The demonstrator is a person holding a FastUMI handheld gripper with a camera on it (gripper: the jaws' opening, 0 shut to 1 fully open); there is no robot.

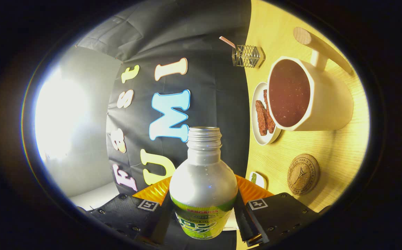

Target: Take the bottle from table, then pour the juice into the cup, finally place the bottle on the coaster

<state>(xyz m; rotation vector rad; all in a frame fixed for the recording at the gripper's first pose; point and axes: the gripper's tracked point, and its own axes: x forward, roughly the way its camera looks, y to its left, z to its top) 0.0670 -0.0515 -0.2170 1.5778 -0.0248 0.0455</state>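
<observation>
- The table (329,146) is light wood-grain and appears turned on its side in the rolled gripper view, running from about 12 o'clock round to 5 o'clock of the bottle.
- The cup (325,100), a large pale mug lying at about 2 o'clock from the bottle's mouth, stands on the table with its opening toward the camera; it holds a dark reddish-brown liquid with small specks, nearly up to the rim.
- The bottle (203,184) is a silvery metal one with a green label, its threaded neck uncapped and open. It sits between the fingers, apart from the cup; what is inside it cannot be seen.
- The gripper (203,211) clamps the bottle, one finger pressed on each side of the lower body, the jaws at a middling width set by the bottle.
- A white plate (258,133) lies just beside the cup at its 8 o'clock, carrying two dark brown slabs of food.
- The coaster (303,174), round and cork-like with a stamped mark, lies at 6 o'clock of the cup, bare, well apart from the bottle.
- A wire holder (247,56) with a striped straw stands at 11 o'clock of the cup.
- A small white dish (258,180) with something green lies just beyond the right-hand finger.
</observation>
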